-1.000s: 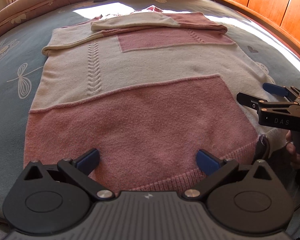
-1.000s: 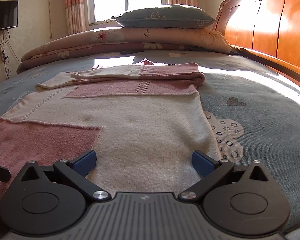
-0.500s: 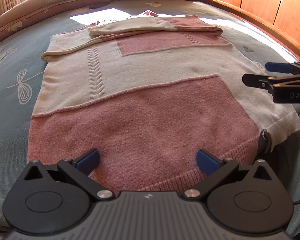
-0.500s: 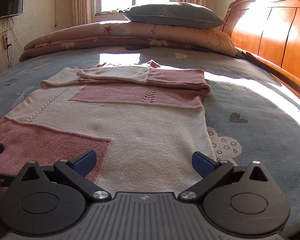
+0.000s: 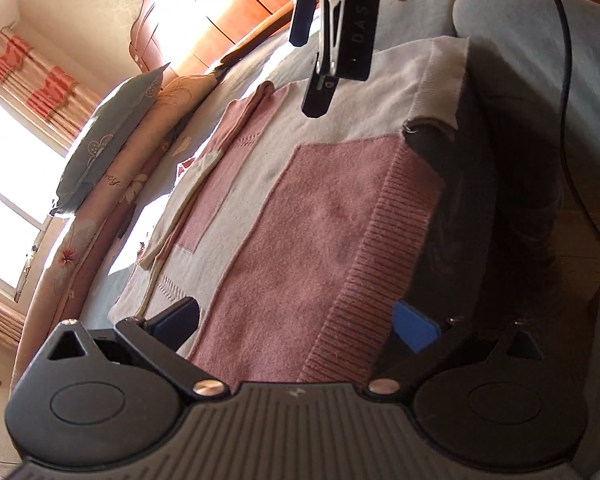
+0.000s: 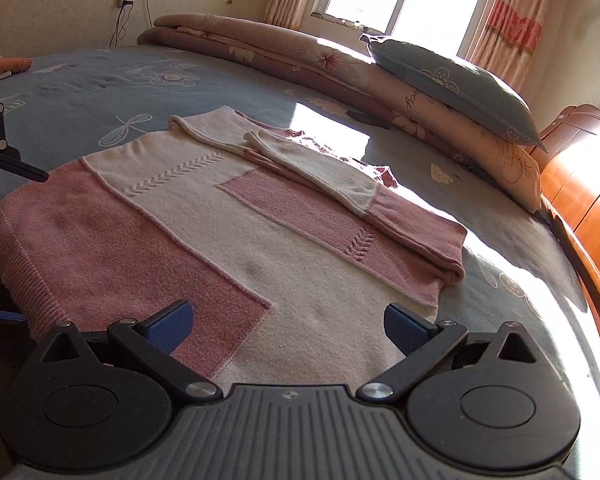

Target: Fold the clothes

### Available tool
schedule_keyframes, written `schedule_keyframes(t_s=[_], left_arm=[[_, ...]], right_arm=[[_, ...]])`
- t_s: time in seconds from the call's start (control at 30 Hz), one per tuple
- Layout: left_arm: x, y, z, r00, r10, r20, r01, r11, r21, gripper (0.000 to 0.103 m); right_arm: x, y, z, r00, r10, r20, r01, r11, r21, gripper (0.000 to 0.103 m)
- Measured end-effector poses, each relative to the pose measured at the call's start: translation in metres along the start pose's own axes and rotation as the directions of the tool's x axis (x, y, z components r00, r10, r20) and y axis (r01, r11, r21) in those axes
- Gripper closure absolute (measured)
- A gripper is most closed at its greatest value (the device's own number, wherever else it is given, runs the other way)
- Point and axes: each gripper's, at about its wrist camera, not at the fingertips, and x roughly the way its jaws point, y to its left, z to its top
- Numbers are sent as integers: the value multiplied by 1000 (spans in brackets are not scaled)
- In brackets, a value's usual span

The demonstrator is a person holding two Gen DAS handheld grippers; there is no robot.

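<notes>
The sweater (image 6: 236,240) lies flat on the bed (image 6: 100,80), sleeves folded across its far end. The right view shows it whole, a pillow (image 6: 452,80) at 1 o'clock. The left view, tilted, cuts off its collar end and shows the hem hanging over the bed edge. The left gripper (image 5: 296,324) is spread wide astride the hem; the right gripper (image 6: 286,326) is wide apart over the near edge, holding nothing.

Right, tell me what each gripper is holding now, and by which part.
Nothing is held. The left gripper is open, its fingers straddling the sweater at the ribbed hem. The right gripper is open too, above the hem's cream corner.
</notes>
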Motion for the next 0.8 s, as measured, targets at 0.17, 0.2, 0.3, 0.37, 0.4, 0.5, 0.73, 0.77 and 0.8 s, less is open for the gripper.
schedule_keyframes(t_s=[0.17, 0.2, 0.3, 0.37, 0.4, 0.5, 0.73, 0.77, 0.8], left_arm=[[16, -25, 4, 998, 56, -29, -53, 993, 104, 1], [19, -29, 6, 996, 82, -29, -78, 989, 129, 1], [28, -35, 9, 988, 152, -23, -145, 973, 180, 1], [32, -35, 11, 985, 172, -24, -164, 967, 196, 1], [32, -34, 11, 985, 172, -24, -164, 966, 198, 1], [29, -30, 15, 985, 169, -19, -163, 970, 181, 1], [12, -3, 25, 984, 179, -1, -179, 981, 75, 1], [11, 1, 26, 983, 185, 1, -184, 981, 64, 1], [10, 5, 26, 982, 188, 2, -188, 981, 50, 1]], right_arm=[[-2, 7, -4, 999, 32, -2, -32, 998, 52, 0], [-3, 8, -4, 999, 39, 2, -39, 997, 64, 0], [-5, 13, -6, 998, 55, 14, -55, 995, 80, 0], [-7, 14, -9, 998, 56, 19, -57, 995, 81, 0], [-7, 15, -10, 998, 56, 21, -58, 995, 81, 0], [-10, 14, -15, 998, 60, 27, -62, 995, 77, 0], [-25, 34, -24, 992, 99, 78, -90, 990, -109, 0], [-28, 40, -25, 989, 119, 88, -105, 982, -155, 0], [-31, 47, -26, 986, 138, 95, -118, 973, -196, 0]])
